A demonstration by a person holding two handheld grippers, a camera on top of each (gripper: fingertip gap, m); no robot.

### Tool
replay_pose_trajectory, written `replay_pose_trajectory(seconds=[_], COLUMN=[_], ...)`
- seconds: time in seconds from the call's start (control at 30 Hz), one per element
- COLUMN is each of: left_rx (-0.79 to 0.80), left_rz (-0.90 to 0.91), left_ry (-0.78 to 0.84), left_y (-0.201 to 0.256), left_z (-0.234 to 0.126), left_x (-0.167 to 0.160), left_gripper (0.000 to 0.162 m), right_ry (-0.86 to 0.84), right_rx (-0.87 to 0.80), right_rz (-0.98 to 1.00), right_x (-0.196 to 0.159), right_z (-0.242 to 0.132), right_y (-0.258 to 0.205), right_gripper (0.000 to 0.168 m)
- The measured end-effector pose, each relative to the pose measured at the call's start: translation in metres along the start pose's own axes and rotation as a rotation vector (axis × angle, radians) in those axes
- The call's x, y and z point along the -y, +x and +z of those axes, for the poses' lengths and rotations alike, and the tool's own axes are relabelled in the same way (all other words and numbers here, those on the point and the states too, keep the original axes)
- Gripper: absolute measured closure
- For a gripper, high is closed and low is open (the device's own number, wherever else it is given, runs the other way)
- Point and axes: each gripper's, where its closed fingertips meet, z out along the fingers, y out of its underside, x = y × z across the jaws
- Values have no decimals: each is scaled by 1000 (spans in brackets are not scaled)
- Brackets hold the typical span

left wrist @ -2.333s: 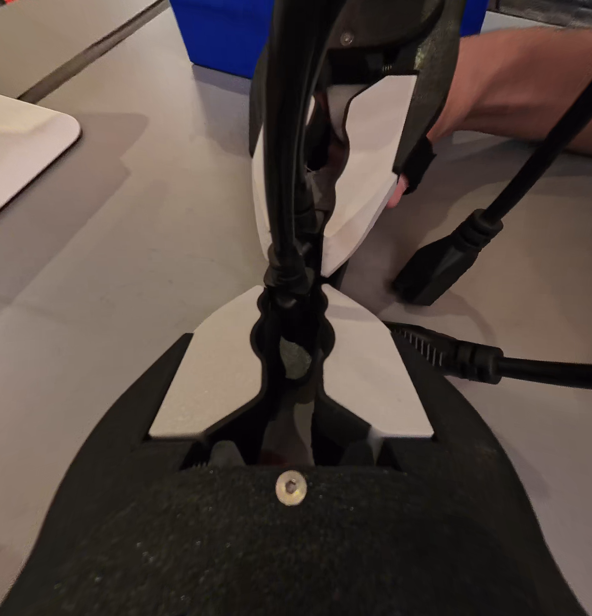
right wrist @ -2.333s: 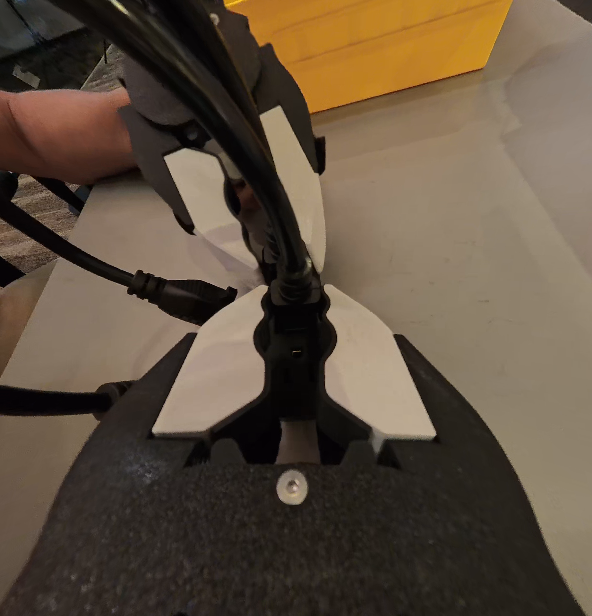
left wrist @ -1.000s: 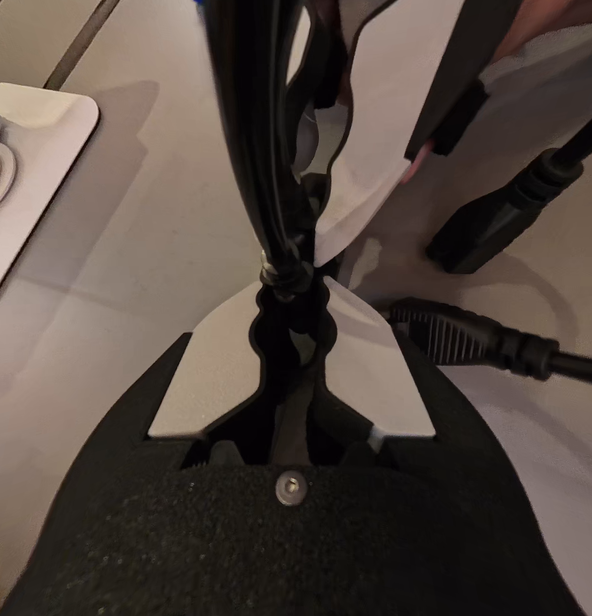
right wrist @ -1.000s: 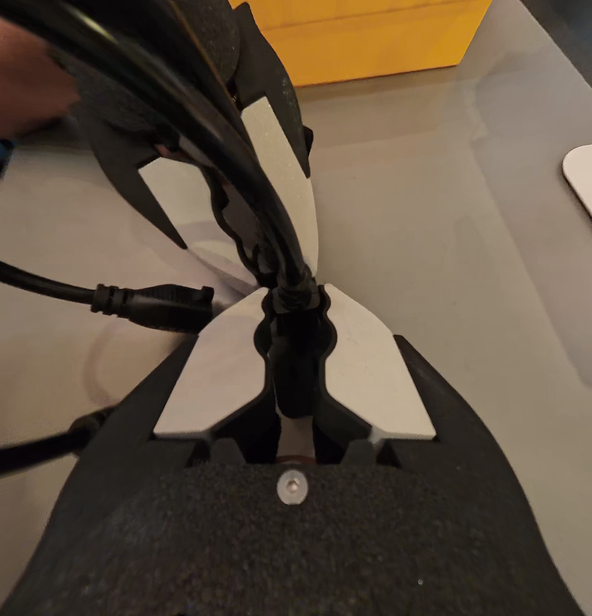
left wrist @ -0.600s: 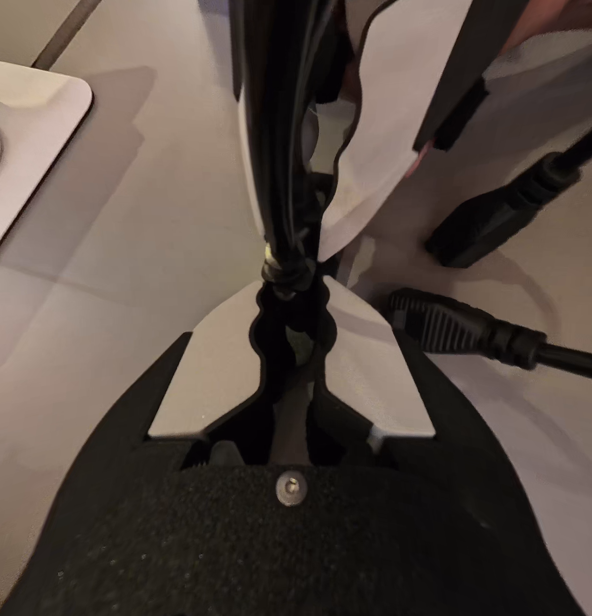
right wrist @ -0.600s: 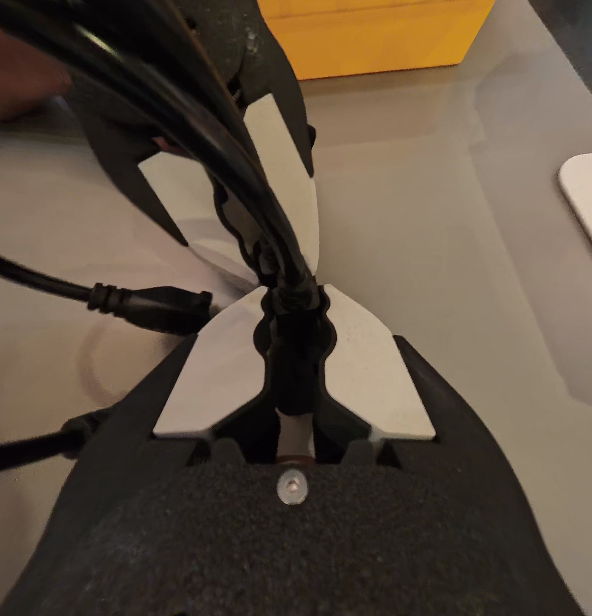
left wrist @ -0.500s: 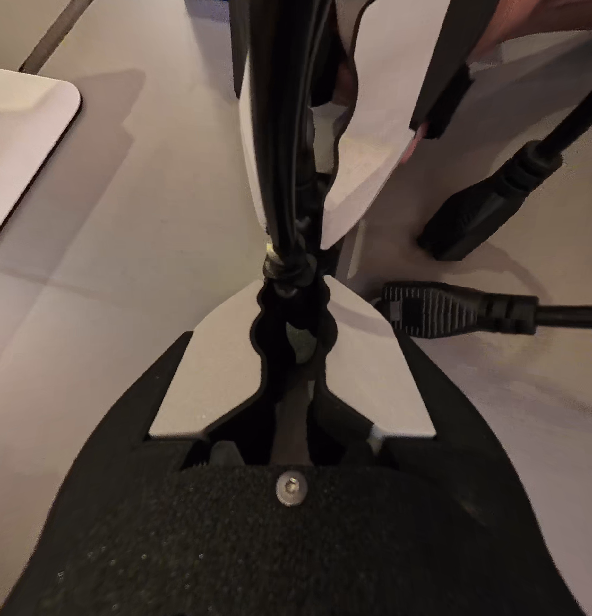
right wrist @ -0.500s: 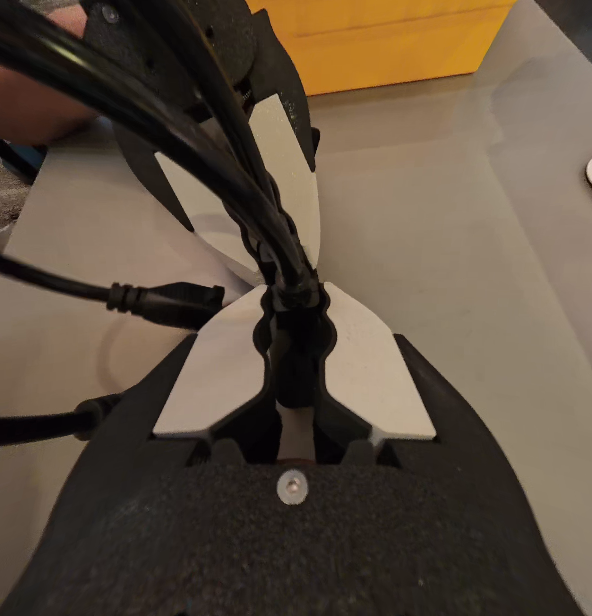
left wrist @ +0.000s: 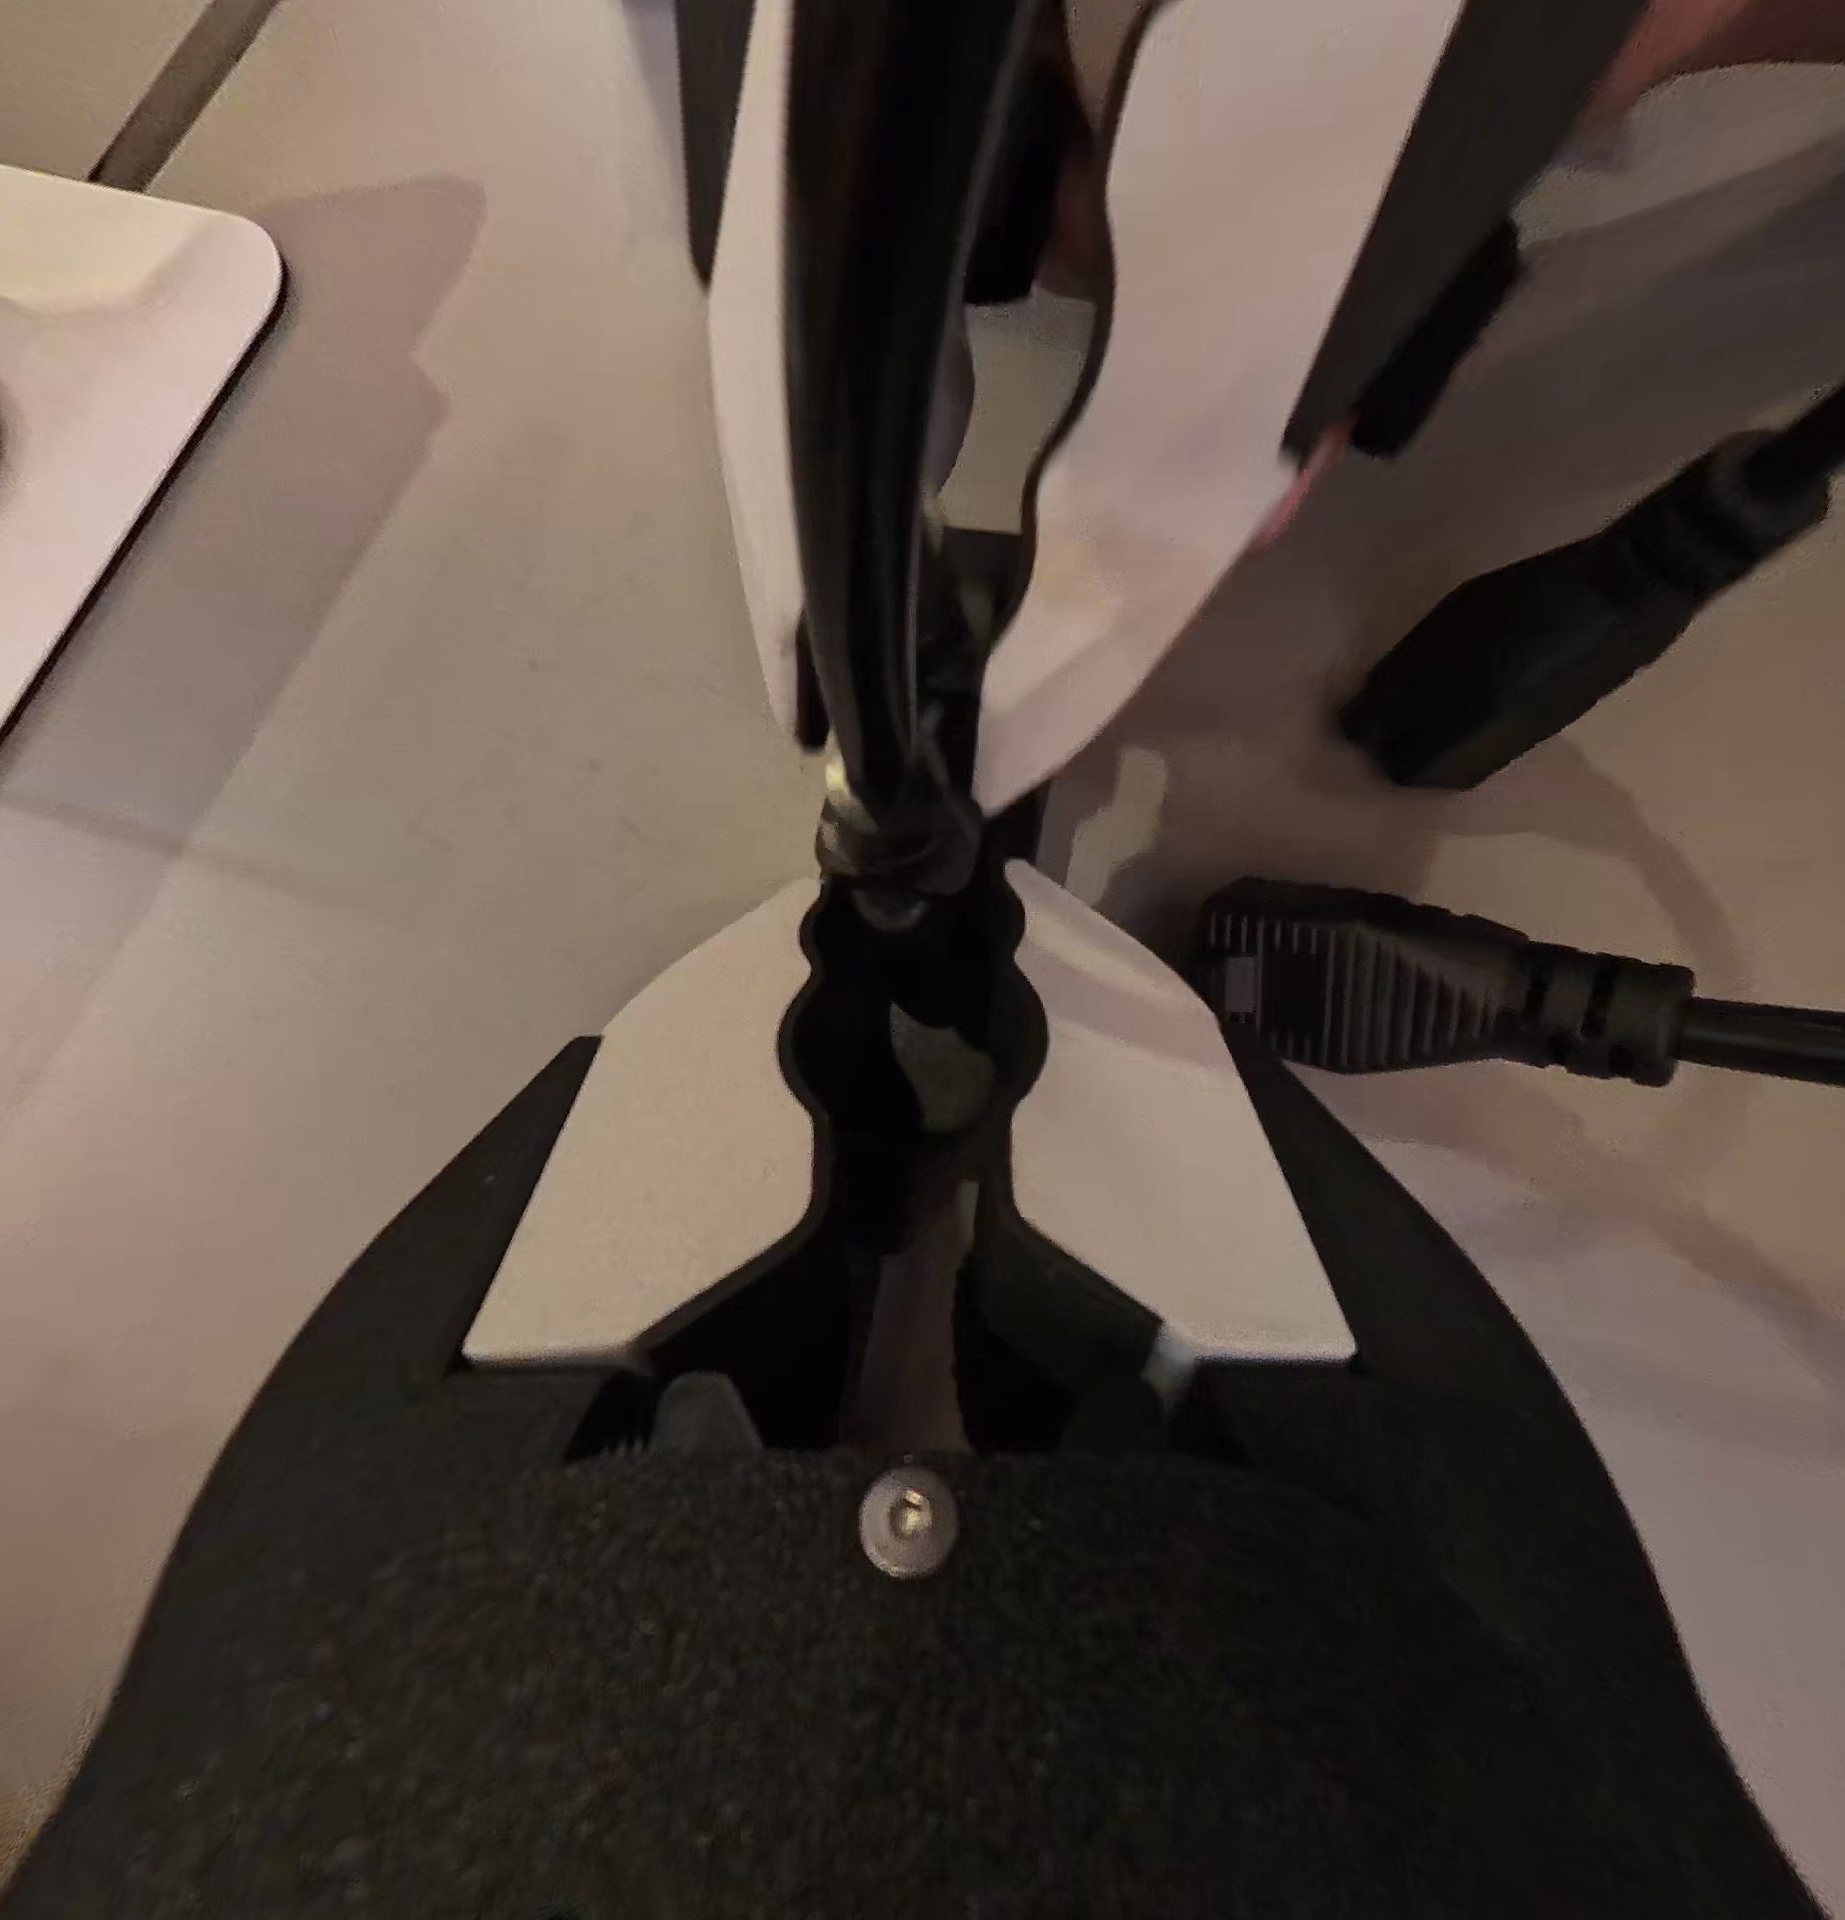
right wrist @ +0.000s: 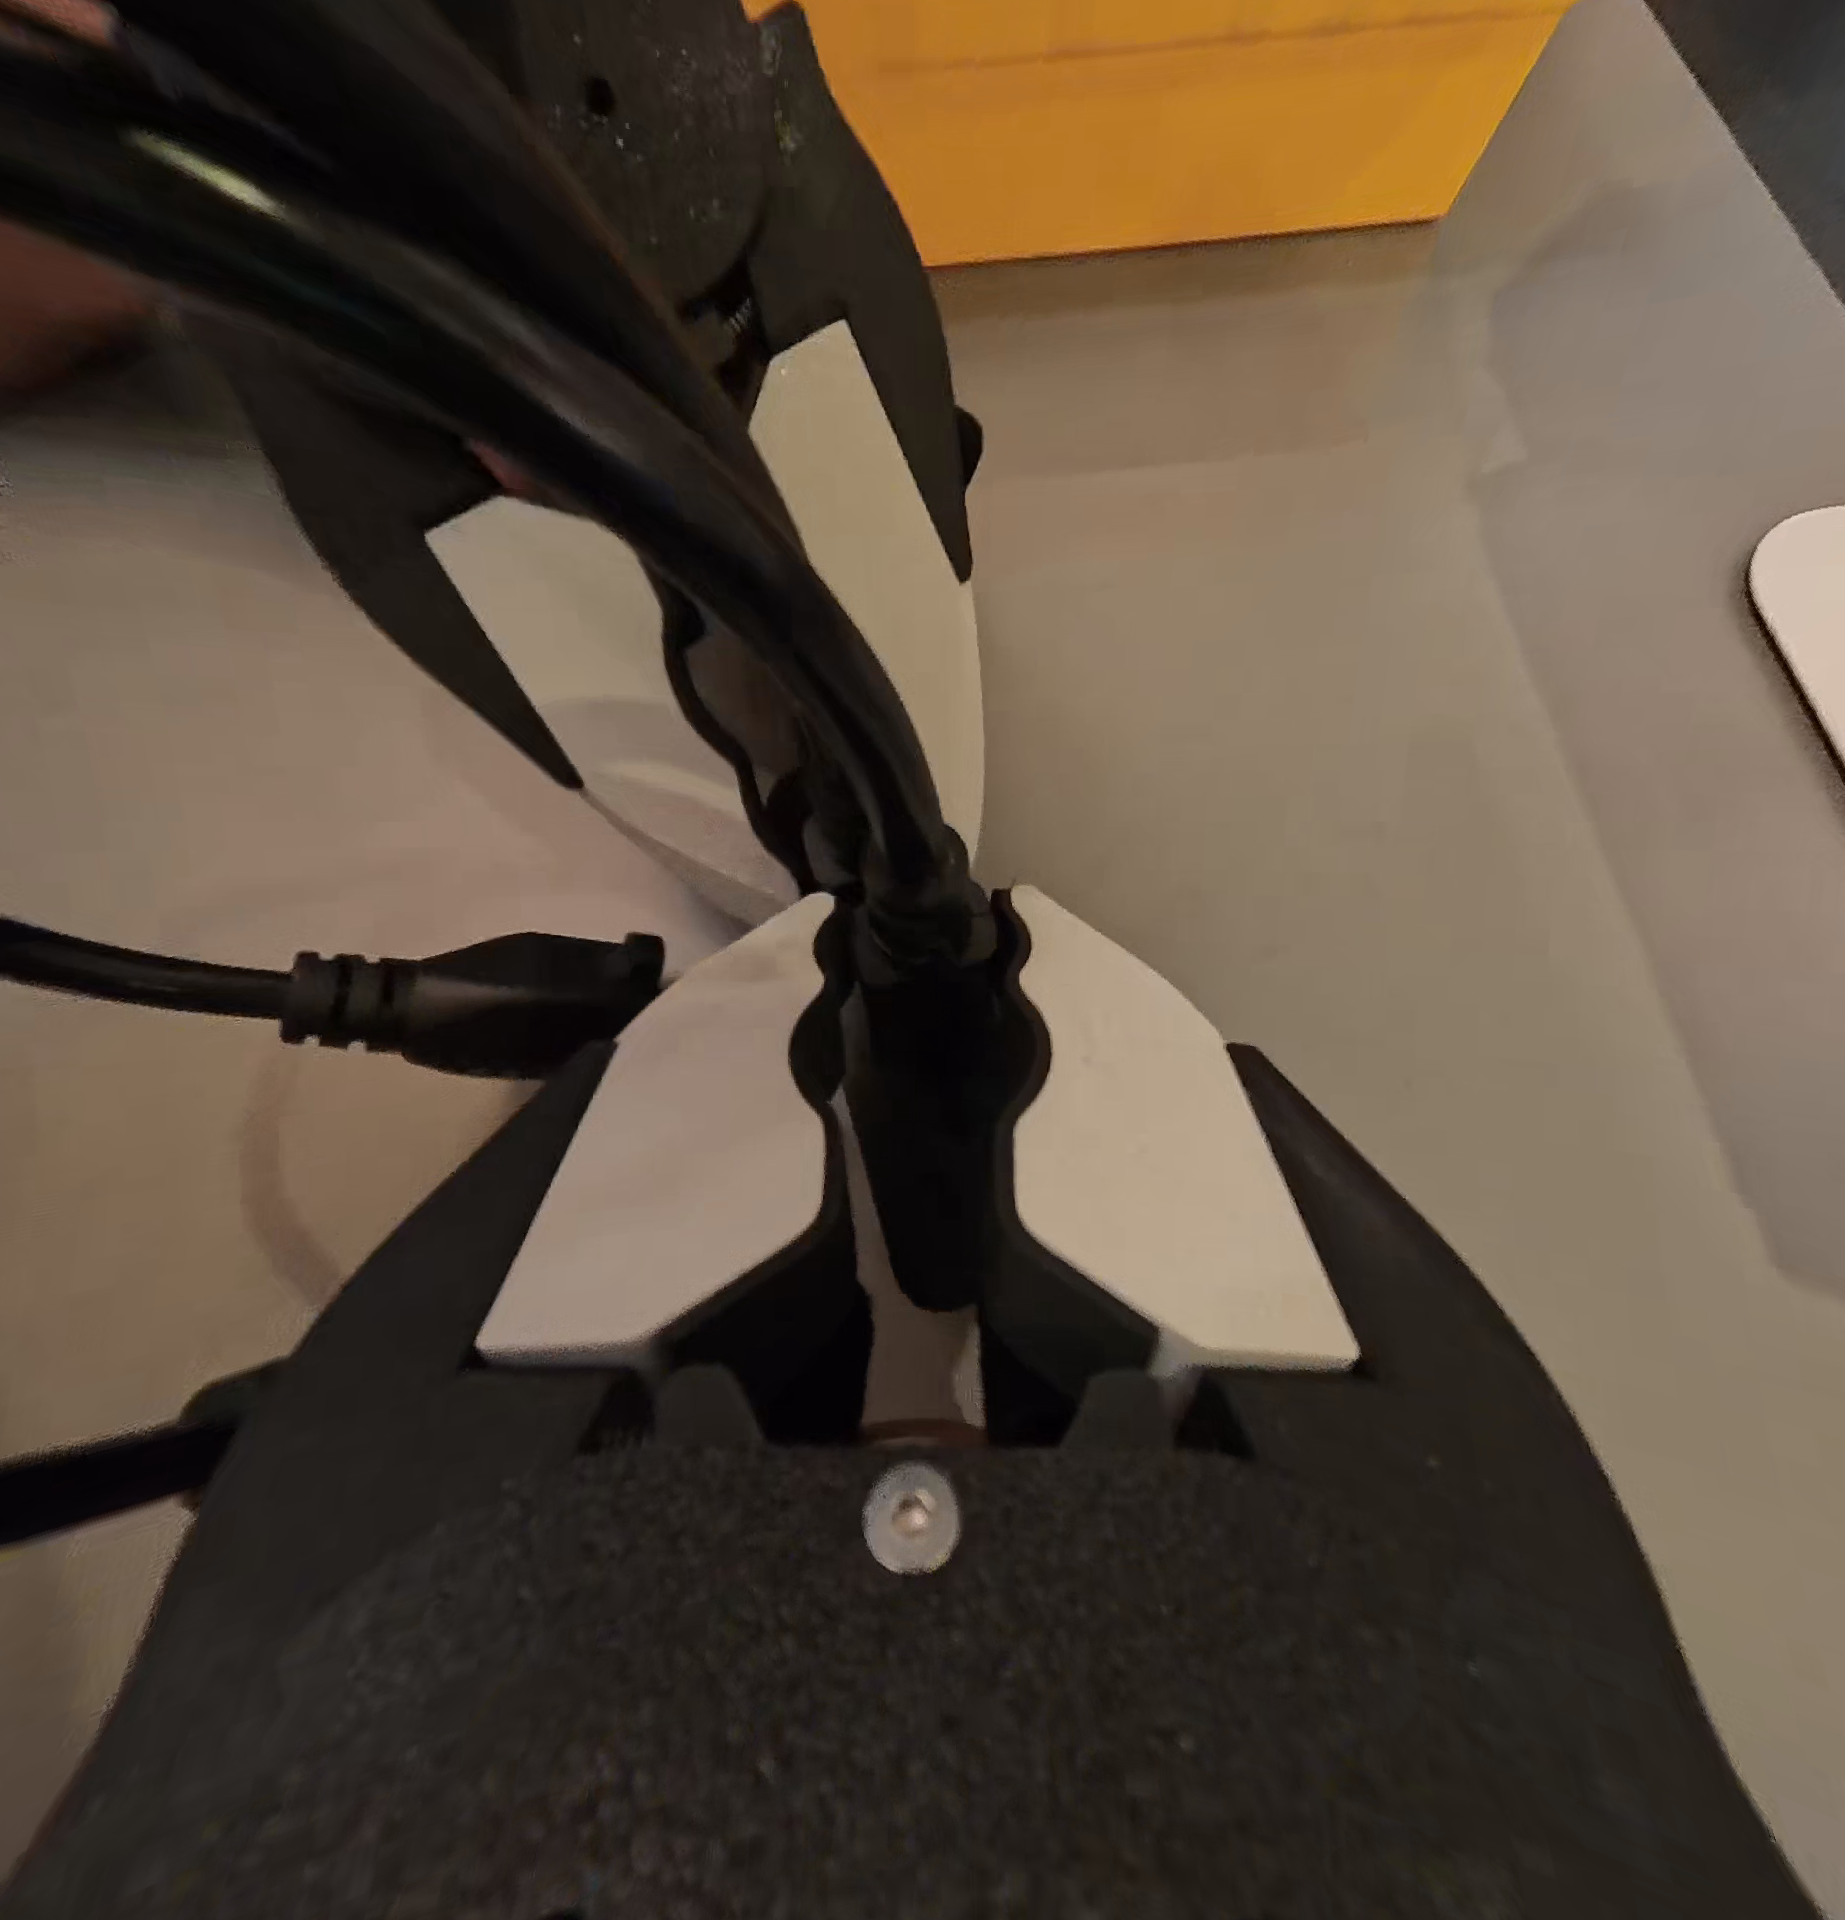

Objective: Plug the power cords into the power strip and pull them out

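Fingers of our left gripper point(left wrist: 902, 904) and right gripper point(right wrist: 913, 914) are both clamped on the same tied bundle of black cords point(left wrist: 876, 582), tip to tip, at the knot. Two loose plugs point(left wrist: 1354, 982) point(left wrist: 1583, 623) lie on the table point(left wrist: 430, 727) just right of our left fingers. A white power strip point(left wrist: 87, 416) sits well off to their left. Risk, in our judgement: opposing pulls could slip the bundle, or trailing cord could drag those plugs.

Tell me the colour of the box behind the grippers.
Yellow-orange box, best seen in the right wrist view.
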Motion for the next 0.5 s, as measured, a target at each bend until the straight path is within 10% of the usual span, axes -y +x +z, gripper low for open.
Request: replay_pose_trajectory(seconds=[0.03,0.13,0.5], left_rx=[-5,-6,-23], left_rz=[-3,-26,7], left_ry=[13,12,1], left_y=[1,-6,1], left_z=[-1,-10,-3], left_x=[-2,-10,-1], left_gripper=[133,134,135], right_ry=[58,184,144], right_rx=[24,-58,-12], right_rz=[11,98,42], right_x=[2,1,27], right_z=[-8,-59,-27], right_y=[0,34,2], right_gripper=[143,144,143])
